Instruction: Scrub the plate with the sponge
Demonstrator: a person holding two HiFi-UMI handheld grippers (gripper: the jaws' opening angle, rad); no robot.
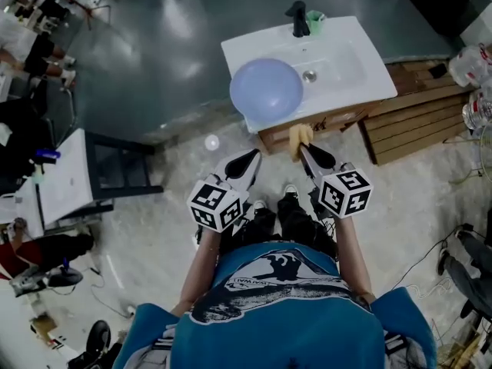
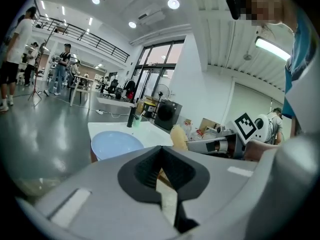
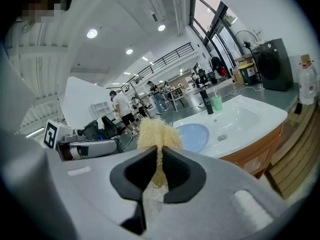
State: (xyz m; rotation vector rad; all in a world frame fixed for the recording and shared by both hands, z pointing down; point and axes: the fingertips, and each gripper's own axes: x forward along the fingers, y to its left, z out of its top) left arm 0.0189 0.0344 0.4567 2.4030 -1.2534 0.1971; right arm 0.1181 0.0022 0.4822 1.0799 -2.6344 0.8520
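A pale blue plate (image 1: 266,89) rests on the left front part of the white sink (image 1: 350,68), overhanging its rim. My right gripper (image 1: 302,151) is shut on a yellow fibrous sponge (image 1: 299,135), held just short of the sink's front edge. In the right gripper view the sponge (image 3: 156,134) sticks up out of the closed jaws, with the plate (image 3: 192,135) beyond it. My left gripper (image 1: 251,160) is shut with nothing in it, below the plate and apart from it. The left gripper view shows the plate (image 2: 116,143) ahead and the sponge (image 2: 178,136) to its right.
A black faucet (image 1: 298,19) and a green cup (image 1: 315,21) stand at the sink's back. The sink sits on a wooden cabinet (image 1: 342,118) with wooden pallets (image 1: 415,125) to the right. A dark rack (image 1: 115,171) stands at the left. People stand far off.
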